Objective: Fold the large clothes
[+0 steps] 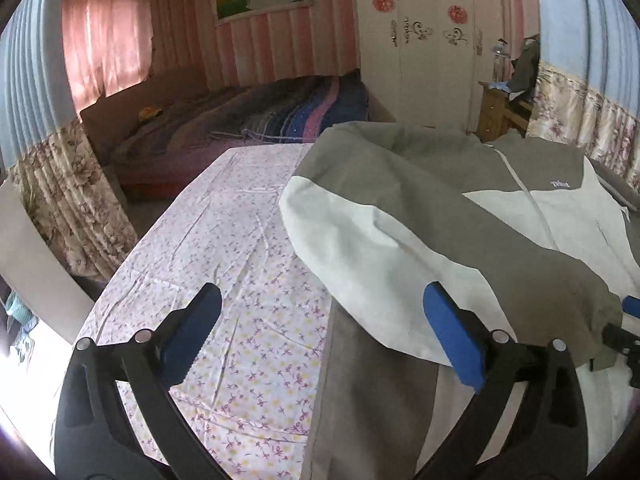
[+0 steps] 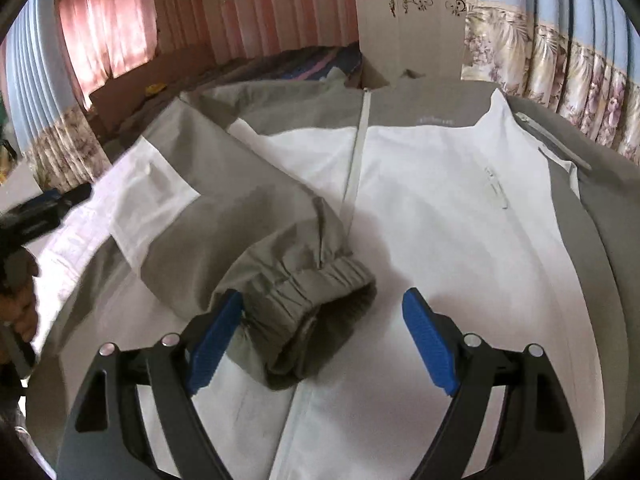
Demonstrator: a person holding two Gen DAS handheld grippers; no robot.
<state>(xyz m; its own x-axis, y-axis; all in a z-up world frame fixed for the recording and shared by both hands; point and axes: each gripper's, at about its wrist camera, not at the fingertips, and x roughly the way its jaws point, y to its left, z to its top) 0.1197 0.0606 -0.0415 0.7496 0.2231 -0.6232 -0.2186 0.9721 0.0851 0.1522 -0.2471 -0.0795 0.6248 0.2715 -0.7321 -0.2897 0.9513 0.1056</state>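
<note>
So we've got both tongs, left (image 1: 322, 334) and right (image 2: 322, 338), released, sleeve (image 2: 248, 216) folded across the jacket (image 2: 440, 220), other sleeve's next.

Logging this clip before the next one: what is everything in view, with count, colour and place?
jacket: one, grey and white, spread front-up on the table
sleeve: one, grey and white, folded across the jacket front, cuff near the zip
tablecloth: one, white with purple flowers, left of the jacket
bed: one, dark striped cover, behind
wardrobe: one, white, back wall
left gripper: black, blue pads, jaws open
right gripper: black, blue pads, jaws open around the cuff
</note>
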